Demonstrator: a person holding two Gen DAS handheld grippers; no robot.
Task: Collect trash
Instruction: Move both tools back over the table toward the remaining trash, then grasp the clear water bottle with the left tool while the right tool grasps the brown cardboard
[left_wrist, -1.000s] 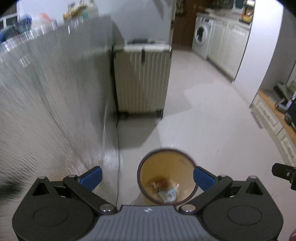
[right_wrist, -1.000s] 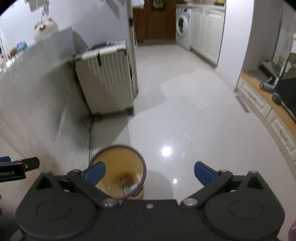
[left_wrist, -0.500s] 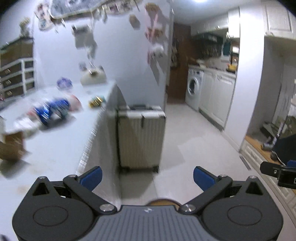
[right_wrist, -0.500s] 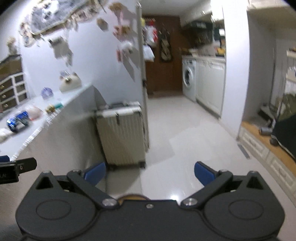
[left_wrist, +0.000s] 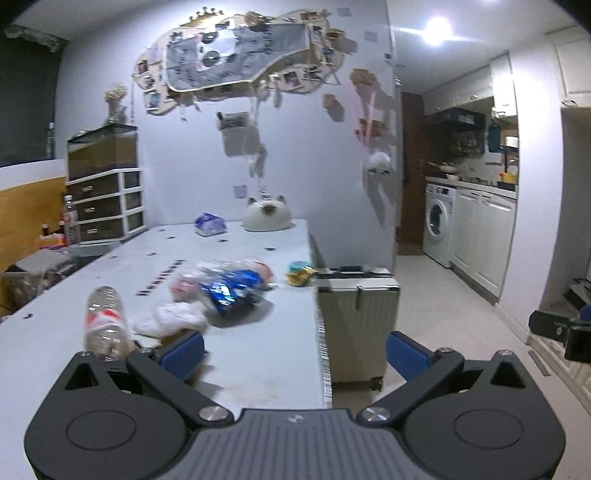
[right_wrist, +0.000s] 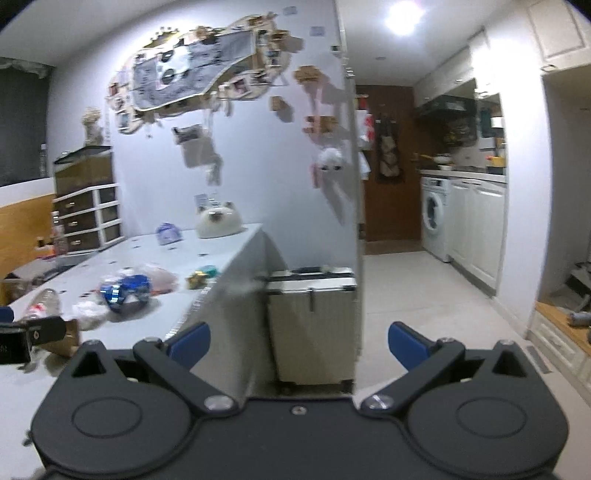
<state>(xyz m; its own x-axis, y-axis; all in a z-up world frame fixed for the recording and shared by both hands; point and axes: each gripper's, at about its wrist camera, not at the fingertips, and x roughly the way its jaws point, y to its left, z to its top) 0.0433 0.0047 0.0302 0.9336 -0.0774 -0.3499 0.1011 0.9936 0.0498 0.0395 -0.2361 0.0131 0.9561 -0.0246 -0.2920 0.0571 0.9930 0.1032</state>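
Both cameras have swung up since a second ago: then they looked down at a tan bin on the floor with scraps inside, and now that bin is out of view and the top of the white bench (left_wrist: 258, 236) fills the left of each picture.

The left gripper (left_wrist: 293, 349) is held over the bench's near right edge, its blue fingers (left_wrist: 183, 350) wide apart and holding nothing. The right gripper (right_wrist: 298, 341) is off the bench's right side, in front of the pale suitcase (right_wrist: 312, 321) that stands on the floor against the bench end; its fingers (right_wrist: 406, 343) are also spread and empty.

The trash lies on the bench ahead of the left gripper. A clear plastic bottle (left_wrist: 103, 321) lies just beyond the left finger, with a white crumpled wad (left_wrist: 173, 317) beside it. Farther along the bench sits a clear bag with blue wrappers (left_wrist: 232, 286), and a small yellow wrapper (left_wrist: 301, 275) rests near the bench's right edge.
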